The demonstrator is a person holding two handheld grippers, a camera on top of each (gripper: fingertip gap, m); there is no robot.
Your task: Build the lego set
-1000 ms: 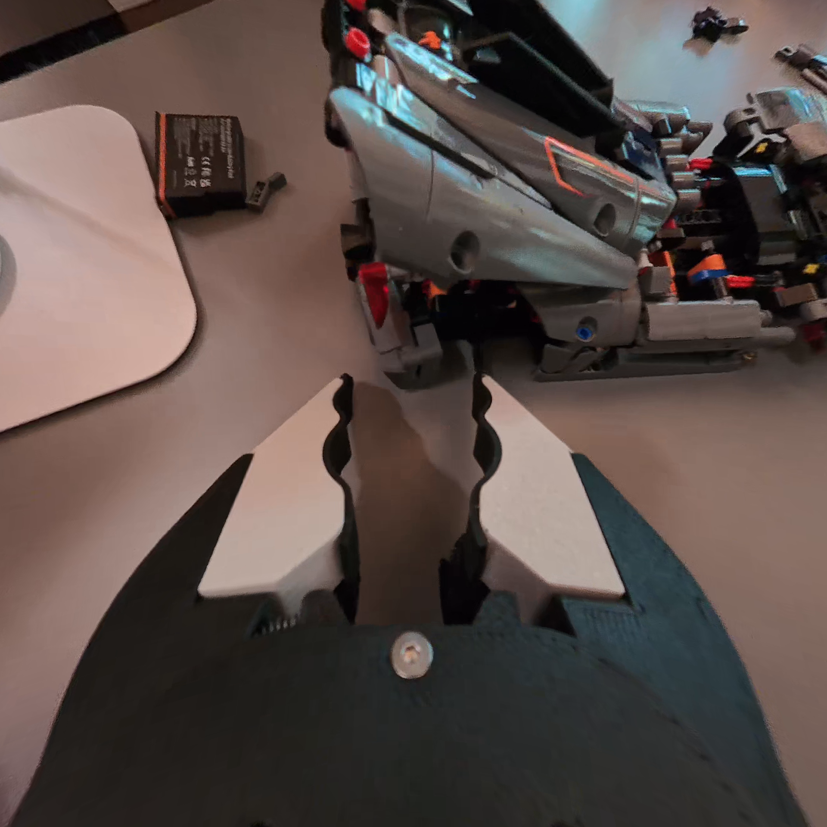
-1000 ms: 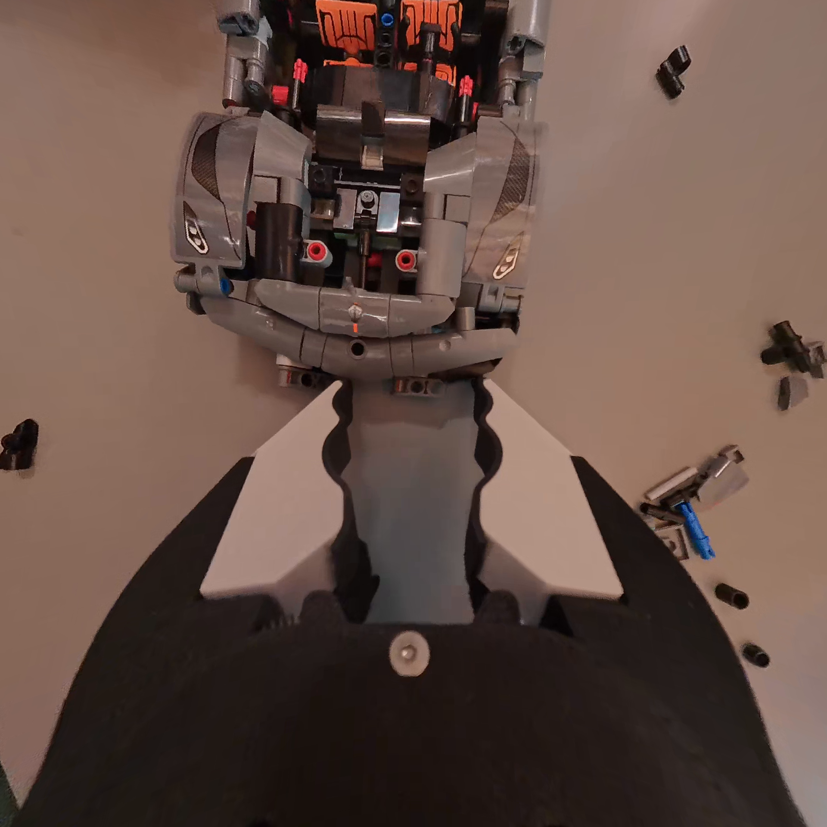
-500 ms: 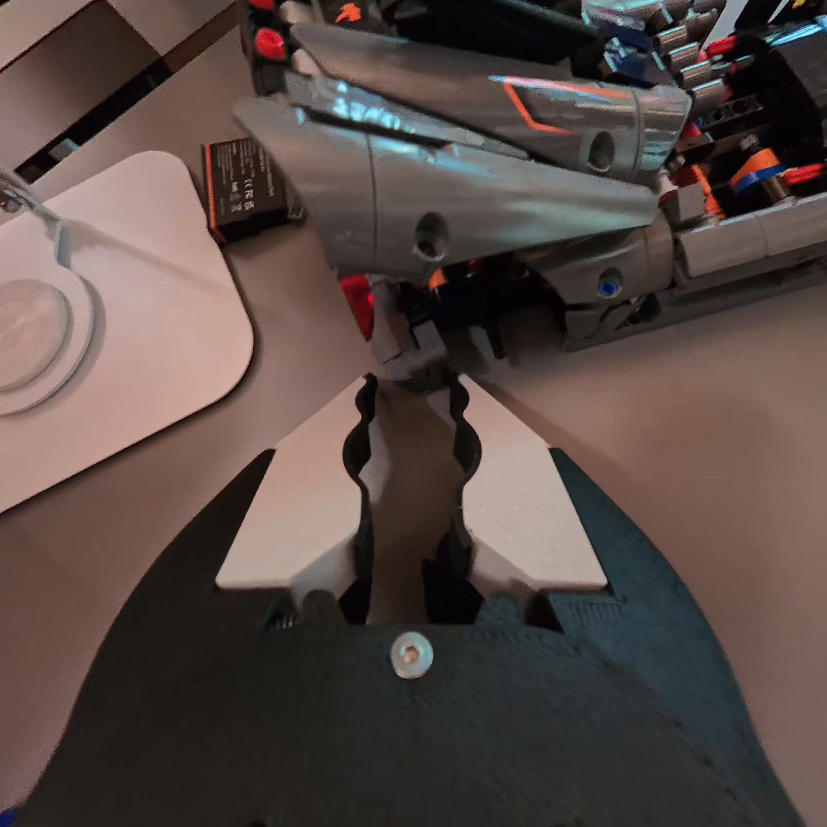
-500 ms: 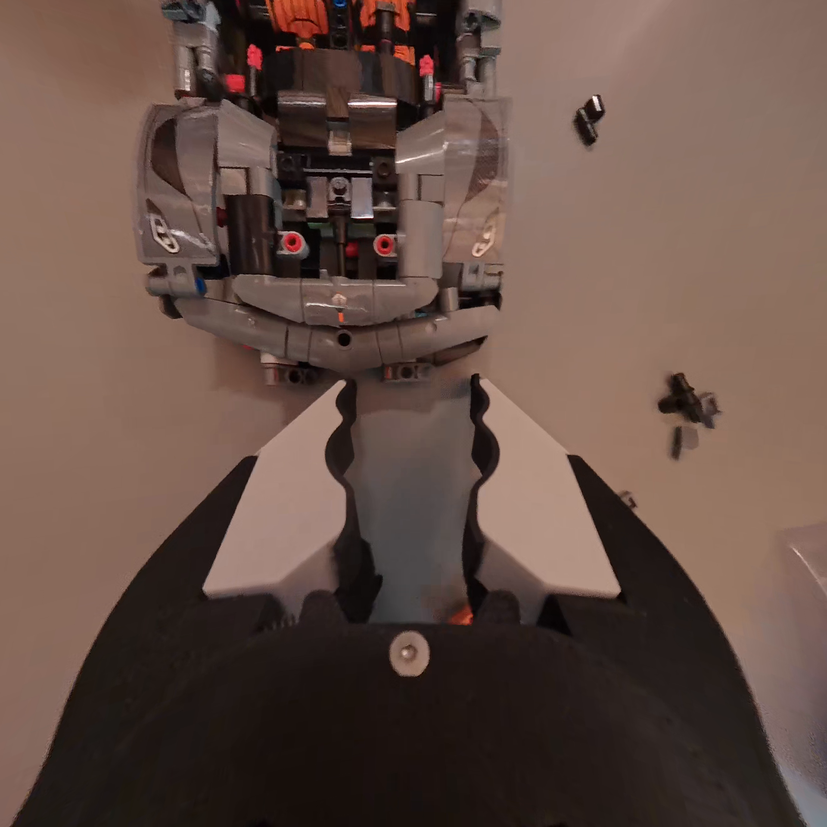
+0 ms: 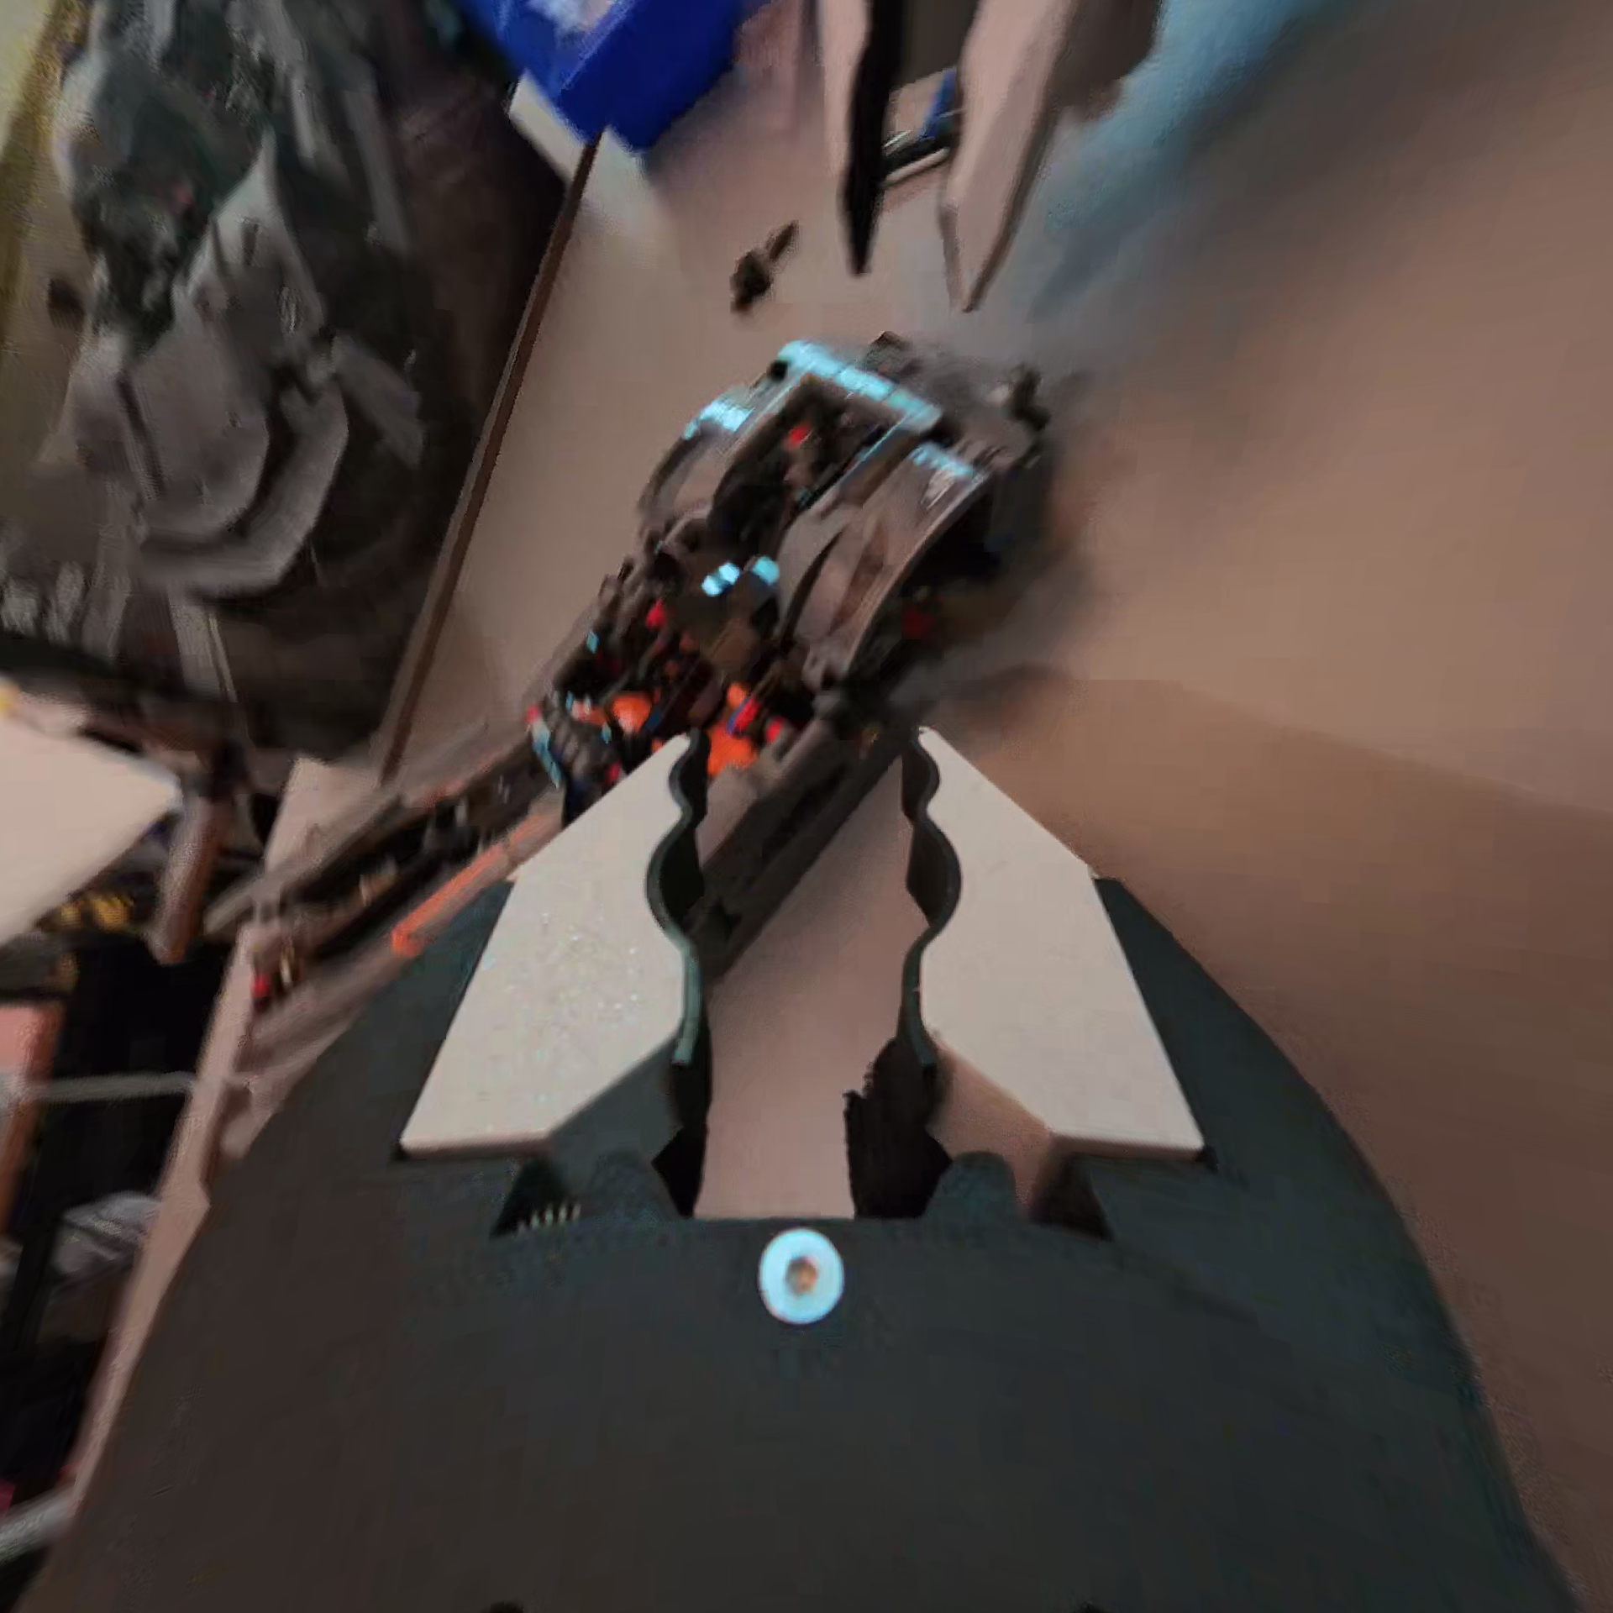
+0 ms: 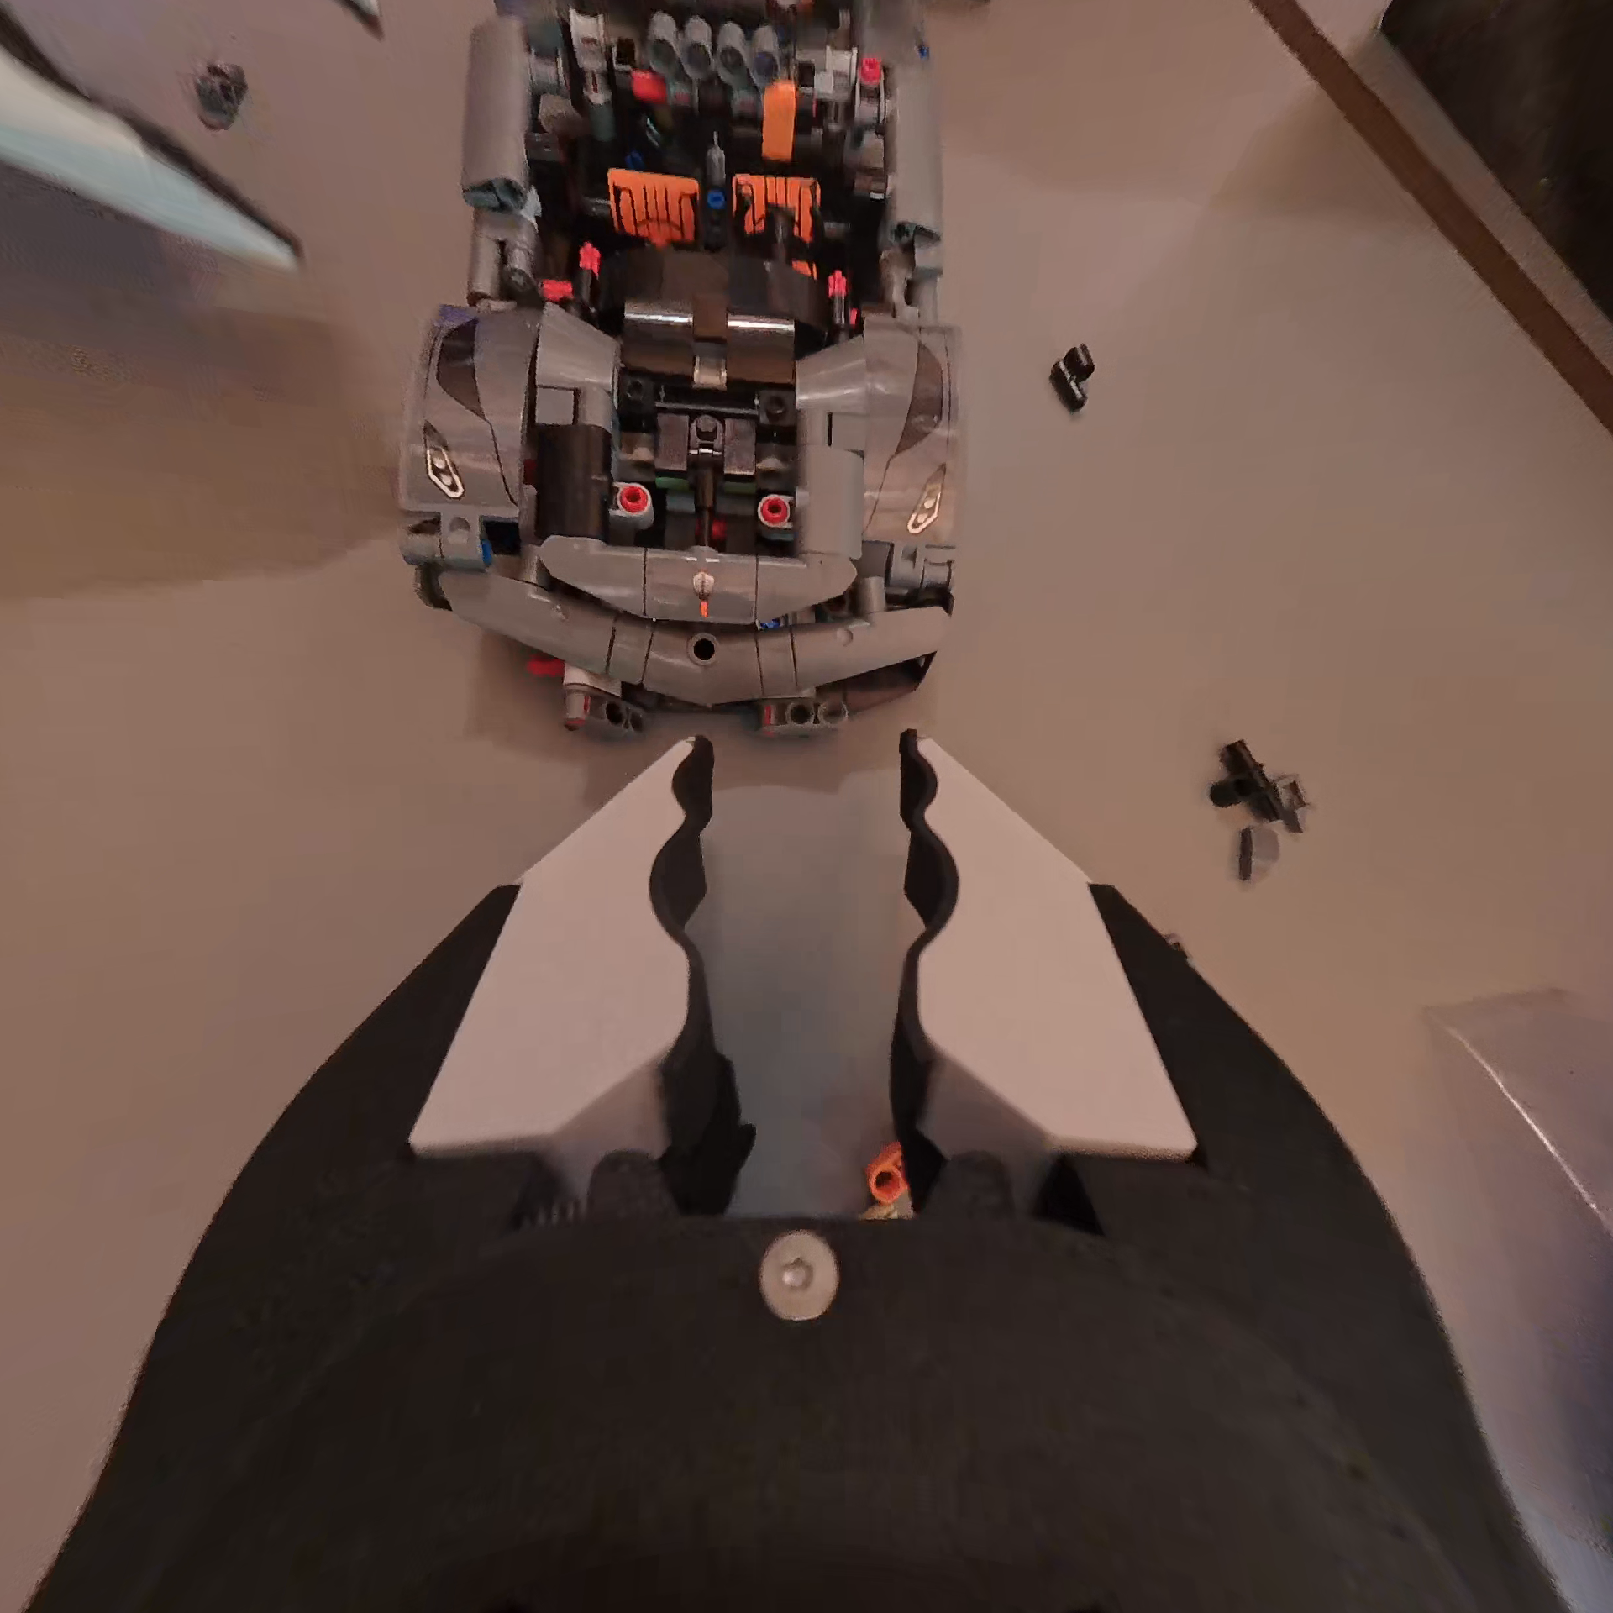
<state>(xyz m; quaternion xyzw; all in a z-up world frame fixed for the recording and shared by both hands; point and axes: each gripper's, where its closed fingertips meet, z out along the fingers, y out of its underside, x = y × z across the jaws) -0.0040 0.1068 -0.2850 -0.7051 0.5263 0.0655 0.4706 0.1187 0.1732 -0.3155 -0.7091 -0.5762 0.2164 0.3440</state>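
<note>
Holding position: we have both grippers empty, facing the half-built lego car (image 6: 689, 419) on the worktop (image 6: 262, 785).
Right gripper (image 6: 799, 742): jaws spread wide, nothing between them; the car's grey front bumper sits just ahead of the tips, apart from them.
Left gripper (image 5: 799, 742): jaws wide too, gripping nothing; in this heavily blurred view the car (image 5: 785, 593) lies just beyond the tips, its near end showing between them, contact unclear.
Step in hand: we judge this a pause between placements, with the body still open on top, orange seats and red pins exposed.
Loose parts: a black connector (image 6: 1072, 375) ahead and to the right of the right jaws, a small black and grey cluster (image 6: 1257, 803) beside them on the right, an orange piece (image 6: 886, 1174) seen low between the fingers.
Next move: we would need to pick one loose piece, close on it squarely, and steady the car with the other gripper.
Writing: none legible; the headlight markings on the fenders are graphics, and the left view is too smeared to tell.
</note>
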